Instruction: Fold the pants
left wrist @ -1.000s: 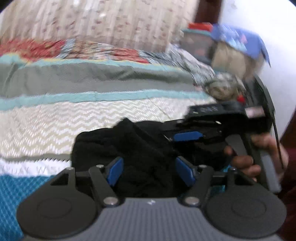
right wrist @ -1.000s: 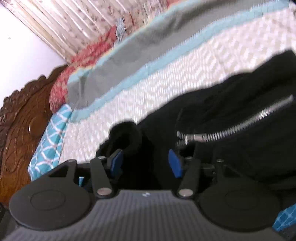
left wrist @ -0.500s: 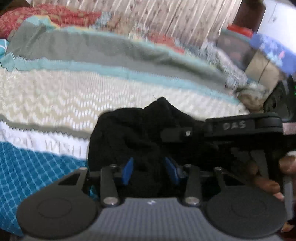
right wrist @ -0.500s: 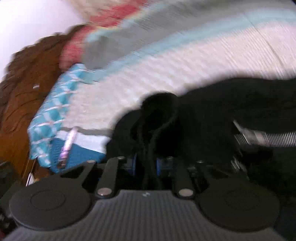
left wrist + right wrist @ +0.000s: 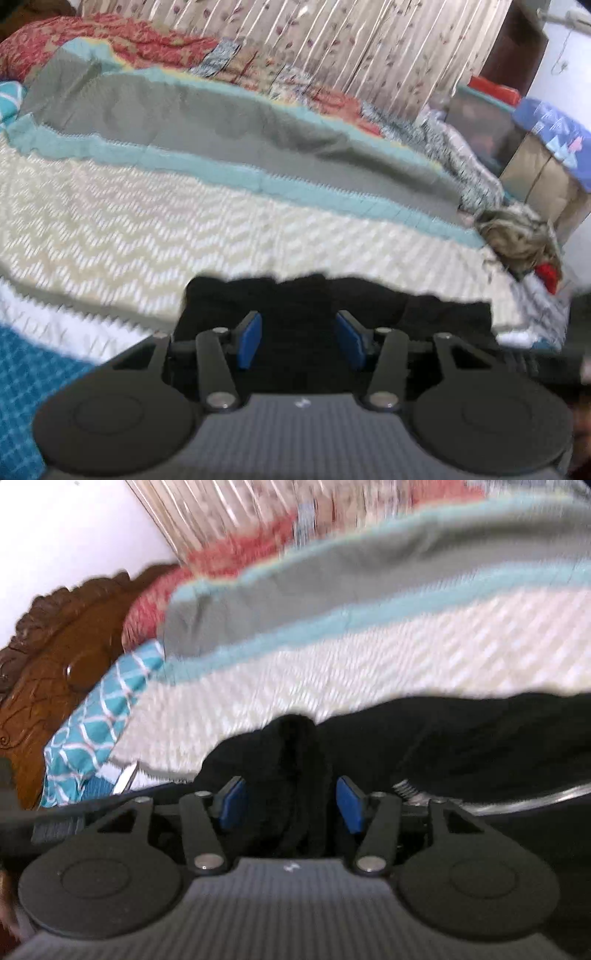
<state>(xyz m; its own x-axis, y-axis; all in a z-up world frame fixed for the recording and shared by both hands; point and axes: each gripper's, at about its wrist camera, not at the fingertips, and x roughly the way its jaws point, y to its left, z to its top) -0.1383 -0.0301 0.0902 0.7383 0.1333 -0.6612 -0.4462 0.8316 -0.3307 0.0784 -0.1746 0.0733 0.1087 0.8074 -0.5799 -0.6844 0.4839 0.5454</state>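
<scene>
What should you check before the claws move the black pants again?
1. Left claw open: ok.
2. Right claw open: ok.
3. Pants between the left fingers: ok.
4. Pants bunch between the right fingers: ok.
5. Pants lying on the bed cover: ok.
6. Zipper tucked inside the fold: not ok, it shows.

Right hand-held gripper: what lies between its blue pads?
A bunched fold of the black pants, seen in the right wrist view; pads stand apart.
</scene>
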